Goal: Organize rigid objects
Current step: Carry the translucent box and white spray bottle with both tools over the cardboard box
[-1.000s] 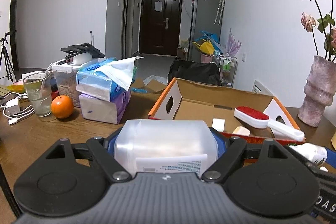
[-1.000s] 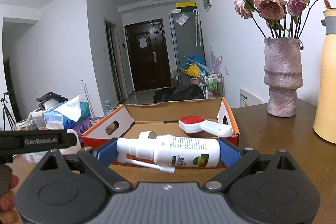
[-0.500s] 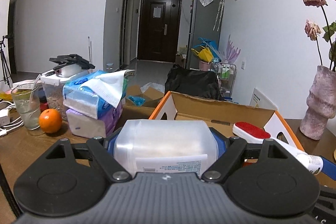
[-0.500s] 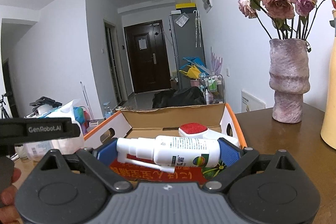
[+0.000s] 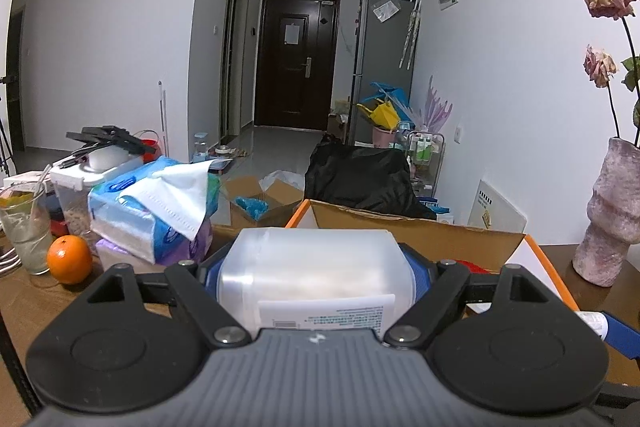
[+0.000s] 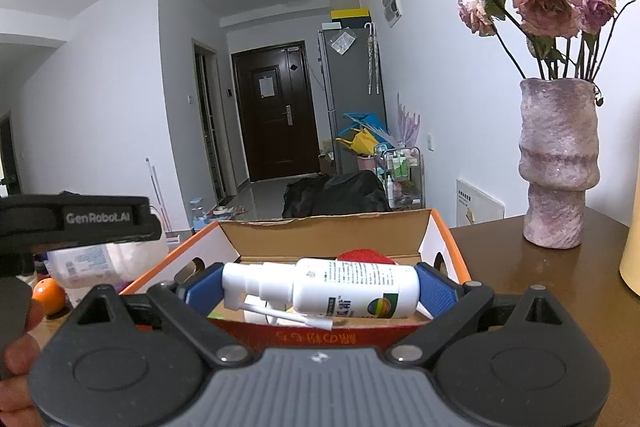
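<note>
My left gripper (image 5: pixel 316 279) is shut on a translucent plastic jar (image 5: pixel 316 267) with a white label, held in front of the open cardboard box (image 5: pixel 416 233). My right gripper (image 6: pixel 316 289) is shut on a white spray bottle (image 6: pixel 340 287), lying sideways with its nozzle to the left, held over the near edge of the orange-rimmed box (image 6: pixel 328 231). A red-and-white lint brush (image 6: pixel 366 254) lies inside the box, mostly hidden behind the bottle. The left gripper's body (image 6: pixel 80 219) with the jar (image 6: pixel 108 259) shows at the left of the right wrist view.
A pink vase (image 6: pixel 558 163) with dried roses stands right of the box; a yellow container (image 6: pixel 632 247) is at the far right. Left of the box are tissue packs (image 5: pixel 152 215), an orange (image 5: pixel 69 259), a glass (image 5: pixel 26 223) and a plastic container (image 5: pixel 92 175).
Both grippers have moved forward toward the box with their objects. The spray bottle now hangs over the box's near edge, and the box's inside is hidden behind the jar in the left view.
</note>
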Motion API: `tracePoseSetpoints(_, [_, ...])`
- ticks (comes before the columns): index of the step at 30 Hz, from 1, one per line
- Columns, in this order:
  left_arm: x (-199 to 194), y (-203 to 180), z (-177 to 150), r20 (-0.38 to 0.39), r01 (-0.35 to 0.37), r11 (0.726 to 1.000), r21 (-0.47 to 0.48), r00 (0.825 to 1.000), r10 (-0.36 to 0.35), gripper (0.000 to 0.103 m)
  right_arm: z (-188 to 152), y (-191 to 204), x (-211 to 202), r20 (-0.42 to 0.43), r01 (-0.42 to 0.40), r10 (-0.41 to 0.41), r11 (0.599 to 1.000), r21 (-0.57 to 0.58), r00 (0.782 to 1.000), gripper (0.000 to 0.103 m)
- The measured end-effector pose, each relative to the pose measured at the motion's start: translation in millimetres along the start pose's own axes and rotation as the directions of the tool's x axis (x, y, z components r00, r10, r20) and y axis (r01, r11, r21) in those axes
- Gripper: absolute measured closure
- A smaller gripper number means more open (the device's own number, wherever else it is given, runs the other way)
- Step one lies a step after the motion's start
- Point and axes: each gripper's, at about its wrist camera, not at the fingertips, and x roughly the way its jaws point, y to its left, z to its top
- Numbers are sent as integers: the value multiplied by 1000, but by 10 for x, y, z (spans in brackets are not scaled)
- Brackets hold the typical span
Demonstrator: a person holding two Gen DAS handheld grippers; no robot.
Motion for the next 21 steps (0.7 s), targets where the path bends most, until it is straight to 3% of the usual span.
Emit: tracePoseSetpoints(21, [590, -83, 52, -3, -23, 1000, 20, 1000, 23, 20, 129, -1, 548, -16, 70, -70, 998, -3, 997, 5])
